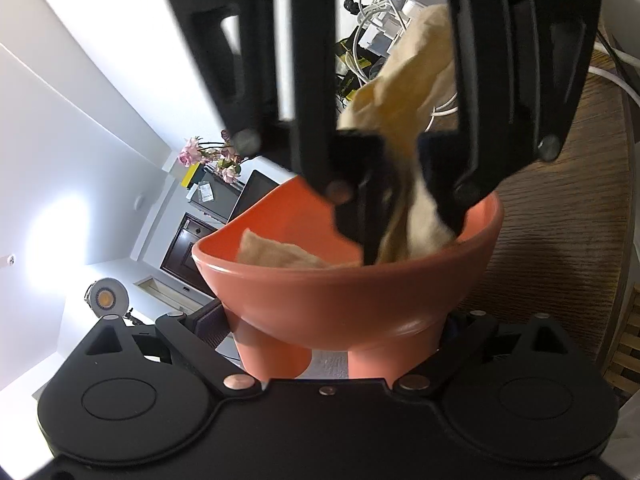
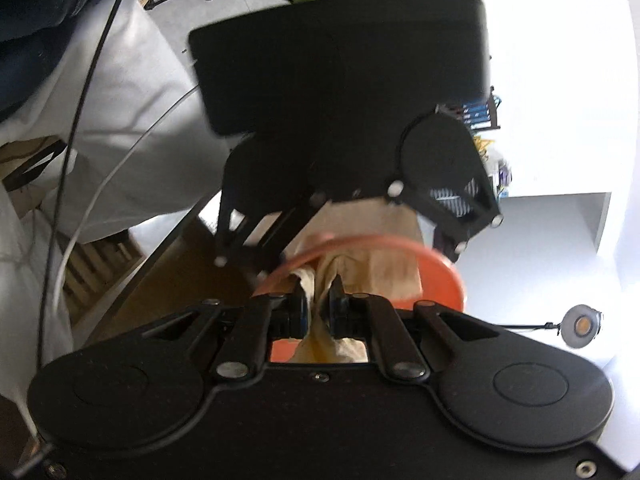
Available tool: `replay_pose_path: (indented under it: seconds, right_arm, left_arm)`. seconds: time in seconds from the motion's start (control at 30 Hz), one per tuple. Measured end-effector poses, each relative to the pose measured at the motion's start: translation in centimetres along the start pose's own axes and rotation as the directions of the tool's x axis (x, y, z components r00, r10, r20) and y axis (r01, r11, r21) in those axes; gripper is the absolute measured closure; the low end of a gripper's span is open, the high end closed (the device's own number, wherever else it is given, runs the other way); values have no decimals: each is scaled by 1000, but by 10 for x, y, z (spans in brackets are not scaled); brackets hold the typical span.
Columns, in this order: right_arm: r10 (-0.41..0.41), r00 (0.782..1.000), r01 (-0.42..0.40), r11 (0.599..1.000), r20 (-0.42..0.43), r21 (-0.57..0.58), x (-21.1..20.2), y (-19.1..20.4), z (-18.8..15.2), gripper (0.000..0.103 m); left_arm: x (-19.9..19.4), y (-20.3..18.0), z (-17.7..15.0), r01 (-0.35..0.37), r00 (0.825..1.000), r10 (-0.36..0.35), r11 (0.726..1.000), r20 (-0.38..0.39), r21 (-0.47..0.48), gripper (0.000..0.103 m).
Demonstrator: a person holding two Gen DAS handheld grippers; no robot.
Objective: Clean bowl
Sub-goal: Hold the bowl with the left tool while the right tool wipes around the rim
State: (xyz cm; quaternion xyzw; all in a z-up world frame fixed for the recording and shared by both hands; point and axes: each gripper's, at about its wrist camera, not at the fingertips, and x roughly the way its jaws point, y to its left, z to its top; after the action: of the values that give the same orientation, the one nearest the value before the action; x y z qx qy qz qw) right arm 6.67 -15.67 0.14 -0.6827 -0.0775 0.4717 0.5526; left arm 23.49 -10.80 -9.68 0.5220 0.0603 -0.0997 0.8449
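An orange footed bowl (image 1: 340, 300) is lifted off the table and tilted. My left gripper (image 1: 332, 354) is shut on the bowl's base, with an orange finger (image 1: 272, 356) on either side of it. My right gripper (image 1: 404, 232) comes in from above, shut on a beige cloth (image 1: 404, 92). The cloth's lower end is pushed into the bowl, and a corner of it lies against the far inner wall. In the right wrist view the right gripper (image 2: 318, 300) pinches the cloth (image 2: 376, 264) just over the bowl's rim (image 2: 444, 280), facing the left gripper's black body. The image there is blurred.
A dark wooden table (image 1: 560, 220) lies behind the bowl, with white cables (image 1: 376, 12) on it. Pink flowers (image 1: 208, 156) and a round lamp (image 1: 106, 298) stand further back. A person's white garment (image 2: 120, 120) fills the left of the right wrist view.
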Motion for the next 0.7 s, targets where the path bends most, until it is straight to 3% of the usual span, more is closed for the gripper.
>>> replay_pose_path:
  seconds: [0.13, 0.37, 0.53, 0.7]
  right_arm:
    - [-61, 998, 61, 998, -6, 5, 2, -13, -3, 95]
    - [-145, 985, 148, 989, -95, 23, 5, -32, -26, 95]
    - [-98, 977, 98, 995, -188, -9, 1, -25, -54, 95]
    - [6, 982, -10, 1000, -189, -20, -19, -13, -52, 95]
  left_arm:
    - [3, 3, -8, 0, 1000, 0, 1000, 0, 1, 8]
    - [6, 10, -25, 1, 1000, -1, 1000, 2, -4, 8]
    - [9, 15, -37, 1, 1000, -1, 1000, 3, -7, 8]
    - [22, 20, -44, 0, 1000, 0, 1000, 5, -7, 8]
